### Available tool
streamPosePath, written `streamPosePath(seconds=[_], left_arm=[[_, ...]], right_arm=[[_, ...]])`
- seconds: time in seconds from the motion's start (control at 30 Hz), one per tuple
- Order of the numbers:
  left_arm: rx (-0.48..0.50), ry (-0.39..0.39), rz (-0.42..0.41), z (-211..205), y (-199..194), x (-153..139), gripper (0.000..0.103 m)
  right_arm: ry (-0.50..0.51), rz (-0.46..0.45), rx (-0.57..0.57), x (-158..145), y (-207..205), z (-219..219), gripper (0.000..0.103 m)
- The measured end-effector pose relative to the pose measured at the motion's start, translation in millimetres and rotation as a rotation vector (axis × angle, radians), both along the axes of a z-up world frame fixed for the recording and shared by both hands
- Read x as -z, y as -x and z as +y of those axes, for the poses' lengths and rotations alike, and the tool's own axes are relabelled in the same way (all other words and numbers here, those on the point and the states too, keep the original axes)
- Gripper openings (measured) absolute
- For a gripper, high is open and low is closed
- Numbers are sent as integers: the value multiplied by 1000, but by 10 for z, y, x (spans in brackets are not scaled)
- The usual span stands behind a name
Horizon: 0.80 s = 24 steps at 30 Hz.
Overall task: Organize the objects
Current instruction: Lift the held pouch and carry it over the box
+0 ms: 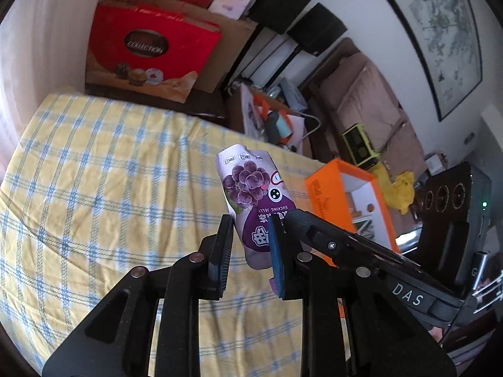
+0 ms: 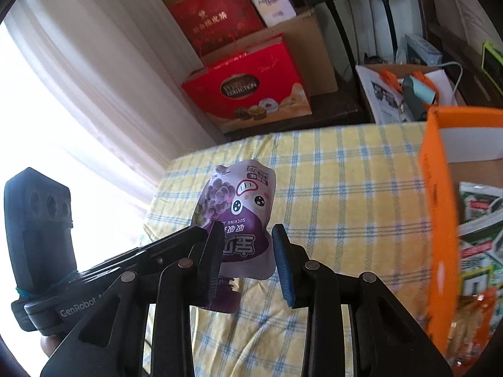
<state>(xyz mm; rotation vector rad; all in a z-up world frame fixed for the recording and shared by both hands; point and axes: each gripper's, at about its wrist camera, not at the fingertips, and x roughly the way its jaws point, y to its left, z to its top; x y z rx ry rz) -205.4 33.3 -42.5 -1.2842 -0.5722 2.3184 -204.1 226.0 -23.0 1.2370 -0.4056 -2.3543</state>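
A purple grape jelly pouch (image 1: 251,194) hangs upside down in the air above the yellow checked tablecloth (image 1: 94,188). Both grippers meet at it. My left gripper (image 1: 250,238) has its pads around the pouch's lower part; a small gap shows on the left side. My right gripper (image 2: 245,245) also has the pouch (image 2: 239,207) between its fingers, with a gap on the right side; its cap hangs below. The right gripper's fingers (image 1: 314,229) cross in from the right in the left wrist view. An orange box (image 1: 349,201) stands at the right and holds snack packets (image 2: 478,251).
Red gift boxes (image 1: 151,50) and cardboard cartons stand beyond the table's far edge. A box of clutter (image 1: 273,119), a brown sofa (image 1: 371,100) and a framed picture (image 1: 440,37) lie at the right. A bright curtained window (image 2: 63,94) is at the left.
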Motion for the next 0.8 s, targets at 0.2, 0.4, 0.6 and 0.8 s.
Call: streamPosePath(seconds=[0.2,0.4,0.6,0.8], left_arm=[[30,11,45,286,-43,-255,21],[83,20,65,691,-43,-406,21],[135,11,67,1132,-17,-414,21],[182,32,66,1519,37,-360,21]], right_arm=[[11,37,30,-255,-106,259,33],[21,56,87,-382,-191,635,33],[29,56,156,-407,-223,1083,33],[37,41,217,-324,-201,1483,33]])
